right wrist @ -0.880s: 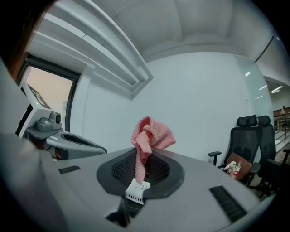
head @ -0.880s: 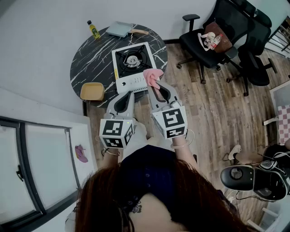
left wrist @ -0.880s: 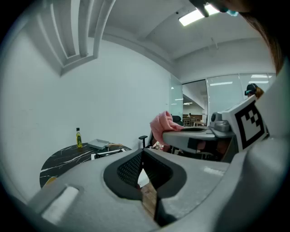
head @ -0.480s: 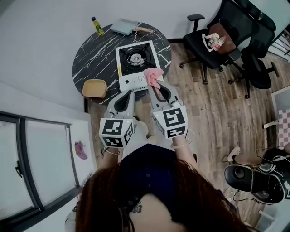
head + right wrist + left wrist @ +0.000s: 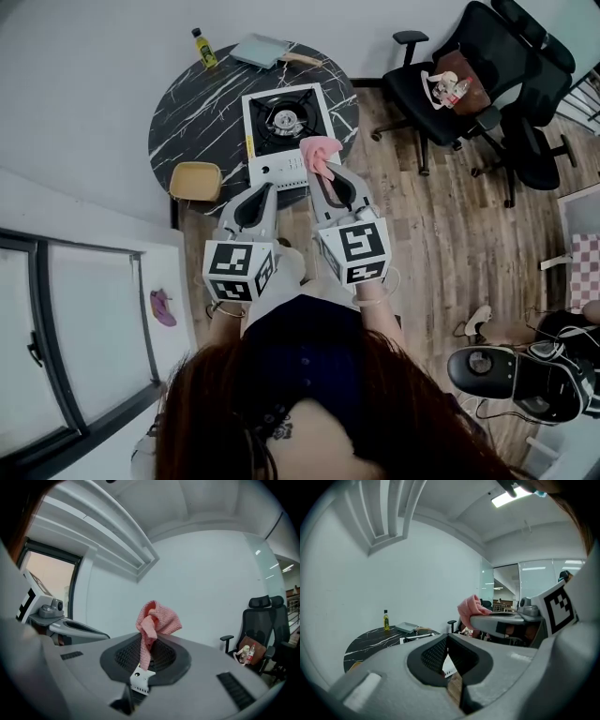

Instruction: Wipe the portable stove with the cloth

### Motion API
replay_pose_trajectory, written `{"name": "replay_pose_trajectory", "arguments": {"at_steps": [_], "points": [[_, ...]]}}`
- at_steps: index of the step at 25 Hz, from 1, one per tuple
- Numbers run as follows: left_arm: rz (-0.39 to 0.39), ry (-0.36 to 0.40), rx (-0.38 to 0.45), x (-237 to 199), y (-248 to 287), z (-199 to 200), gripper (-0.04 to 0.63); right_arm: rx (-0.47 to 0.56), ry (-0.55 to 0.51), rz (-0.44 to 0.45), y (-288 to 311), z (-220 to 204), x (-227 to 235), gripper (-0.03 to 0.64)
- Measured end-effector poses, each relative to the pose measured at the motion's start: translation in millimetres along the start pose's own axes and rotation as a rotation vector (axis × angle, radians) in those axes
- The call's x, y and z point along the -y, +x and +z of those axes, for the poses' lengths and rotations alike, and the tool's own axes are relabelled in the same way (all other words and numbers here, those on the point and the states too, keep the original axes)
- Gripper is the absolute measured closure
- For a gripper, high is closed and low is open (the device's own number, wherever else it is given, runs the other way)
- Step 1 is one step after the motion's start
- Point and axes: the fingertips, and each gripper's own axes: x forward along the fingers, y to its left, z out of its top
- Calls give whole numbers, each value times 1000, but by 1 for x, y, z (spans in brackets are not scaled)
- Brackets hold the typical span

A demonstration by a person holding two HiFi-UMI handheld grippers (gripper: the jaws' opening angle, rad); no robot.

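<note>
The white portable stove with a black burner sits on the round black marble table, seen from the head view. My right gripper is shut on a pink cloth, which bunches at its tips over the stove's near right corner. In the right gripper view the pink cloth sticks up from between the closed jaws. My left gripper is shut and holds nothing, just short of the stove's front edge. The left gripper view shows the table, the stove and the right gripper's cloth.
A yellow bottle and a grey tray stand at the table's far edge. A tan square dish sits at its near left. Black office chairs stand on the wood floor at right. A window ledge runs at left.
Both grippers, still side by side, have edged forward toward the stove, the pink cloth now nearer the stove's near right corner. The view has shifted slightly.
</note>
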Motion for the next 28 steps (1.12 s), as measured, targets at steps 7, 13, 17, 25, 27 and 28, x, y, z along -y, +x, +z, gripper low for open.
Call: {"name": "replay_pose_trajectory", "arguments": {"at_steps": [7,13,17,25,27,28], "points": [[5,-11,1,-25,8,1,583,-28,-12,-6,23,-4,-3,578],[11,-26,-15,-45,17,2,583,-76,-41,-2,47,-8,-4,578],[9,-35,-24,-57,25,4,583,-79,-51,4,62,-3,-4,578],[-6,-50,-17,-80,44,14,583,-92,-69,1,95,2,-4,578],[-3,-54,-14,-88,48,16,583,-92,-73,1,102,2,-3,578],[-2,-57,-14,-91,50,16,583,-92,-74,0,106,4,-2,578]]}}
